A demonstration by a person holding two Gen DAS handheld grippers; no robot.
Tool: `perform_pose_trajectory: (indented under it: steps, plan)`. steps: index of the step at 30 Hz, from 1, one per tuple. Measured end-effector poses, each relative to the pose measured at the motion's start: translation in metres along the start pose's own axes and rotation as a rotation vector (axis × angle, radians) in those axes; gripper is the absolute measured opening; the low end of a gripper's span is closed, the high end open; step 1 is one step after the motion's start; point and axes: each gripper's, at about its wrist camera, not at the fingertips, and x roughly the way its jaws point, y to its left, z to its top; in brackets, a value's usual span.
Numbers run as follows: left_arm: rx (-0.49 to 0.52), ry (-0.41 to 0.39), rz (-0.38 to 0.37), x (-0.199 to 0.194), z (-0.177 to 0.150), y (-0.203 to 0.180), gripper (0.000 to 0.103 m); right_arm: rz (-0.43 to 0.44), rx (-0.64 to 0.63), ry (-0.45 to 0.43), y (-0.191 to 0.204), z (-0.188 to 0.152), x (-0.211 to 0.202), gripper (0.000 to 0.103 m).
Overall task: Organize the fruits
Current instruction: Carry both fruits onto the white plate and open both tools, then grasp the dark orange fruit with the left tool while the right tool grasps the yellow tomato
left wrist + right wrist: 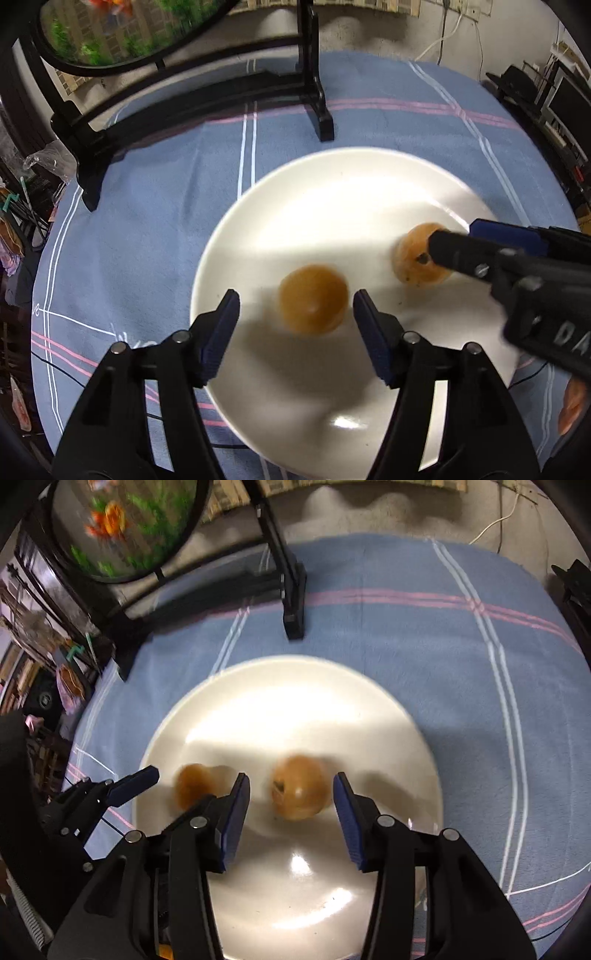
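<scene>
Fruits under inspection: two round, orange-brown pieces, both lying on the white plate (258, 206). The left fruit (313, 298) sits just ahead of the left claw (295, 321), whose blue ribbed pads stand spread apart with nothing between them. The right fruit (299, 787) lies in the mouth of the right claw (291, 812), also spread wide; neither pad appears to touch it, though blur prevents certainty.

Risks noted:
- Both fruits are smooth-skinned and near-spherical, resting on a glossy glazed surface. A one-sided nudge from either pad would likely set a fruit rolling toward the shallow rim, which offers little restraint.
- The two claws work close together over one plate. The right claw's left finger (236, 812) passes between the fruits, so a careless move could knock the left fruit or strike the other tool.
- The right fruit shows a dark stem scar and speckling; its skin may be soft, and hard closure could bruise it.
- The plate rests on a loose blue checked cloth (369, 85) covering the worktop; a downward push at the rim might shift or tip it.

Beyond the plate stands a black stand (317, 96) carrying a round framed picture (110, 33), well apart from the work.
</scene>
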Motion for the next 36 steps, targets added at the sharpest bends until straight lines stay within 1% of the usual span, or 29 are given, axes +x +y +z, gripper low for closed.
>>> perform_pose_trajectory:
  steps: [3, 5, 7, 8, 11, 12, 14, 15, 16, 17, 19, 21, 25, 27, 30, 31, 33, 36]
  plan:
    - [0.0, -0.031, 0.002, -0.017, 0.002, 0.002, 0.065, 0.03, 0.011, -0.035, -0.004, -0.001, -0.022, 0.048]
    - [-0.013, -0.052, -0.006, -0.031, 0.002, 0.007, 0.066, 0.024, -0.002, -0.059, -0.006, -0.007, -0.038, 0.048]
    - [-0.031, -0.082, -0.02, -0.048, -0.001, 0.015, 0.068, 0.019, -0.018, -0.068, -0.006, -0.013, -0.053, 0.048]
    - [-0.038, -0.092, -0.022, -0.055, -0.003, 0.018, 0.07, 0.015, -0.027, -0.07, -0.007, -0.018, -0.059, 0.048]
    - [-0.045, -0.13, -0.031, -0.081, -0.016, 0.029, 0.076, 0.008, -0.057, -0.082, -0.009, -0.039, -0.081, 0.048]
    - [-0.037, -0.148, -0.029, -0.089, -0.024, 0.032, 0.078, 0.002, -0.068, -0.082, -0.01, -0.051, -0.089, 0.048]
    - [-0.032, -0.162, -0.018, -0.101, -0.037, 0.038, 0.079, 0.004, -0.079, -0.082, -0.011, -0.069, -0.098, 0.05]
    - [-0.033, -0.16, -0.025, -0.105, -0.046, 0.042, 0.079, 0.009, -0.083, -0.081, -0.013, -0.084, -0.103, 0.053]
    - [-0.035, -0.156, -0.03, -0.109, -0.055, 0.045, 0.079, 0.008, -0.086, -0.081, -0.013, -0.094, -0.106, 0.063]
    - [-0.032, -0.149, -0.023, -0.112, -0.067, 0.048, 0.079, -0.003, -0.092, -0.09, -0.014, -0.111, -0.11, 0.066]
    - [-0.018, -0.142, -0.01, -0.116, -0.086, 0.053, 0.079, -0.004, -0.11, -0.094, -0.013, -0.136, -0.116, 0.066]
    - [-0.008, -0.118, -0.008, -0.117, -0.107, 0.058, 0.079, -0.027, -0.134, -0.097, -0.012, -0.166, -0.121, 0.066]
    - [-0.008, -0.076, -0.032, -0.12, -0.148, 0.065, 0.079, -0.043, -0.166, -0.088, -0.012, -0.209, -0.13, 0.066]
    - [-0.011, -0.065, -0.048, -0.122, -0.164, 0.068, 0.079, -0.076, -0.196, -0.068, -0.015, -0.23, -0.133, 0.066]
    - [-0.012, -0.048, -0.074, -0.127, -0.189, 0.07, 0.079, -0.115, -0.233, -0.021, -0.02, -0.253, -0.13, 0.066]
    - [-0.008, -0.043, -0.083, -0.128, -0.195, 0.069, 0.079, -0.14, -0.248, -0.003, -0.022, -0.262, -0.127, 0.066]
    - [0.01, -0.032, -0.1, -0.129, -0.209, 0.069, 0.079, -0.158, -0.256, 0.013, -0.026, -0.274, -0.122, 0.066]
    - [0.037, -0.012, -0.11, -0.129, -0.228, 0.068, 0.079, -0.147, -0.202, 0.031, -0.035, -0.276, -0.109, 0.066]
